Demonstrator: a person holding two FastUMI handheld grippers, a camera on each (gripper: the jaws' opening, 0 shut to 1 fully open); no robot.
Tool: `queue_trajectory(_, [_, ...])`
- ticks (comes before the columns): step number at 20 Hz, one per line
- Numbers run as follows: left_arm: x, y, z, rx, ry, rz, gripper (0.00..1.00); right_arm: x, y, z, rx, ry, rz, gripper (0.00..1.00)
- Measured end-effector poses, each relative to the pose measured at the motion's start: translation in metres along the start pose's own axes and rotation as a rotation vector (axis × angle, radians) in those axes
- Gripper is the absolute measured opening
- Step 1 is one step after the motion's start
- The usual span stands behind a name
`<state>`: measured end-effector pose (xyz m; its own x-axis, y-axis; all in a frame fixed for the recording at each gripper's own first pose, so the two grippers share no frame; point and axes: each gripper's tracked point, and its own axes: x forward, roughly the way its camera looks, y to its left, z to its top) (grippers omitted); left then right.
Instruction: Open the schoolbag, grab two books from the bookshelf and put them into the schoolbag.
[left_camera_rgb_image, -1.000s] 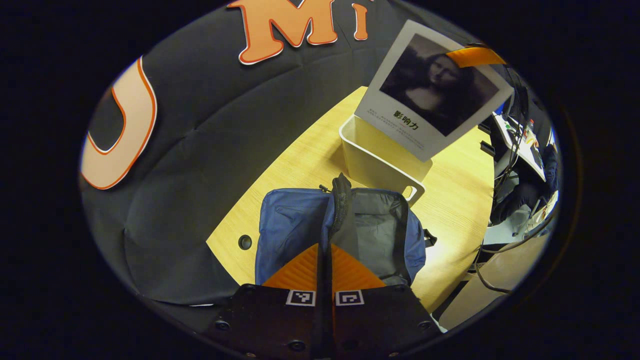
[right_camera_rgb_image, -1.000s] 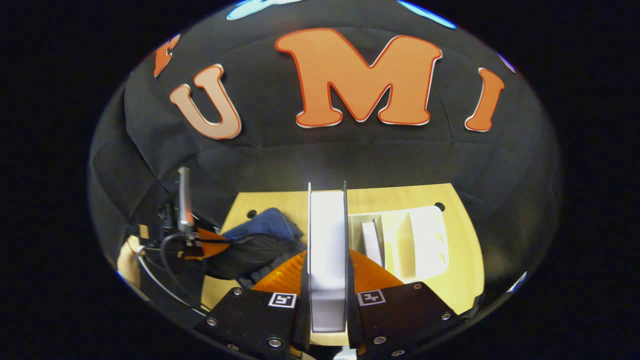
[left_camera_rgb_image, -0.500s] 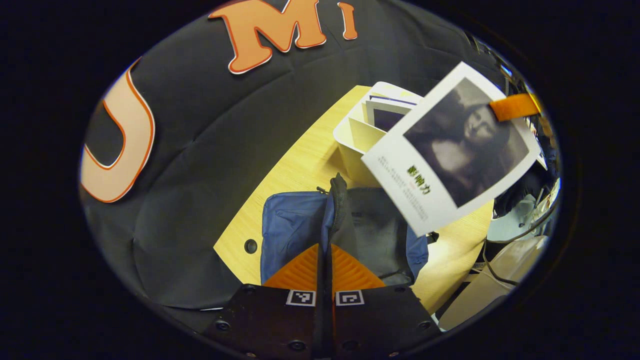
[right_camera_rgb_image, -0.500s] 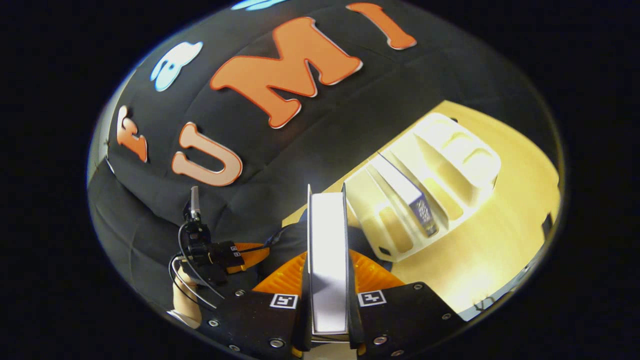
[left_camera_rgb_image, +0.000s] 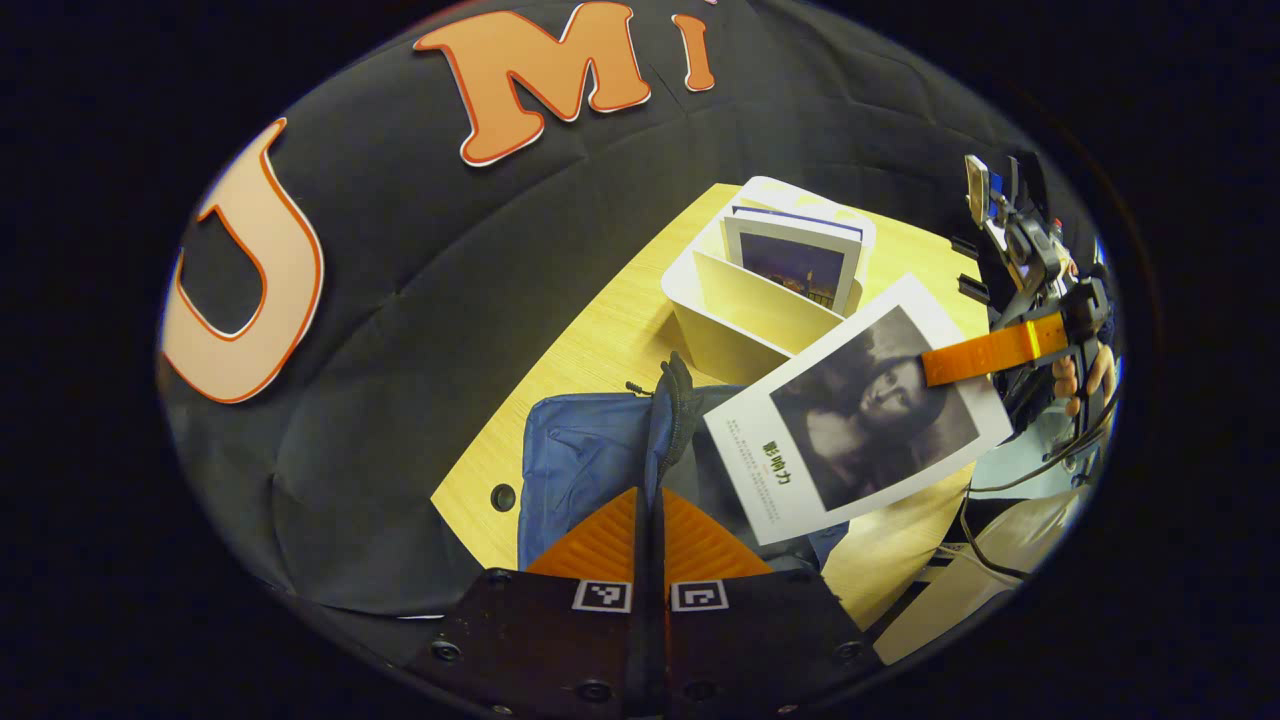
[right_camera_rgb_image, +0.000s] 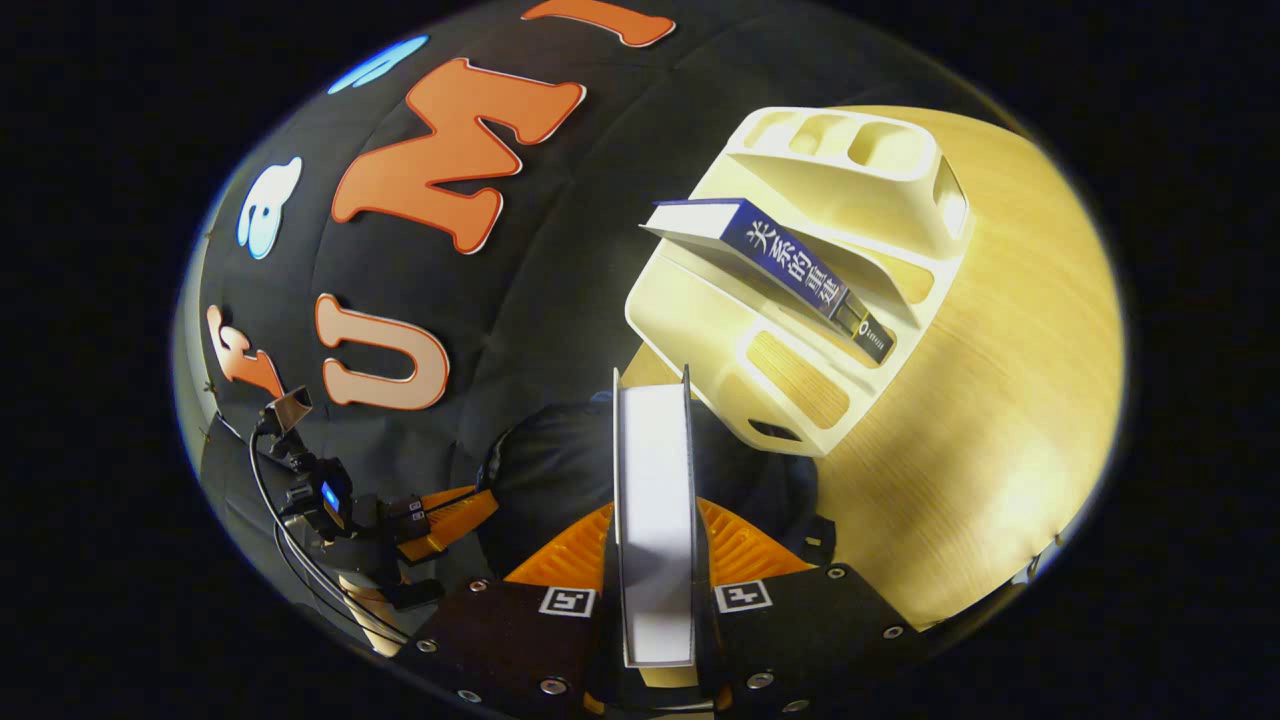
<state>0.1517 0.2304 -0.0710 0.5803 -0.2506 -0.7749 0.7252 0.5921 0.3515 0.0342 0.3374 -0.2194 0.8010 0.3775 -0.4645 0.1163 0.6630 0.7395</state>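
A blue schoolbag (left_camera_rgb_image: 585, 455) lies on the wooden table, and my left gripper (left_camera_rgb_image: 650, 515) is shut on its zipped rim (left_camera_rgb_image: 675, 395), lifting it so the grey inside shows. A book with a dark portrait cover (left_camera_rgb_image: 860, 425) hangs tilted just above that opening, with my right gripper (left_camera_rgb_image: 985, 350) shut on its edge. In the right gripper view the same book's white page edge (right_camera_rgb_image: 655, 480) stands between the right gripper (right_camera_rgb_image: 652, 535) fingers, above the dark bag (right_camera_rgb_image: 560, 470). The left gripper (right_camera_rgb_image: 440, 512) sits lower left. A blue book (right_camera_rgb_image: 790, 270) leans in the white bookshelf (right_camera_rgb_image: 720, 340).
The bookshelf (left_camera_rgb_image: 735, 320) stands just behind the bag, with the remaining book (left_camera_rgb_image: 795, 260) in a far slot. The table (left_camera_rgb_image: 600, 320) has a cable hole (left_camera_rgb_image: 503, 496) left of the bag. Cables and equipment (left_camera_rgb_image: 1000, 560) lie past the table's right edge.
The right gripper has brought the portrait book down and over from the bookshelf until it hangs above the bag's opening. The left gripper has kept its hold on the bag's rim.
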Motion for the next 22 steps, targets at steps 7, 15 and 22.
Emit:
queue_trajectory(7, [-0.008,-0.006,0.004,0.027,0.012,0.007,0.00,0.057,-0.003,-0.028,0.046,0.006,-0.010,0.29])
queue_trajectory(15, [-0.003,-0.005,0.006,0.074,0.025,0.009,0.00,0.120,0.012,-0.055,0.069,-0.027,-0.025,0.29])
queue_trajectory(22, [0.000,-0.011,0.005,0.047,0.013,-0.038,0.01,0.153,0.024,-0.062,0.121,-0.029,-0.114,0.29])
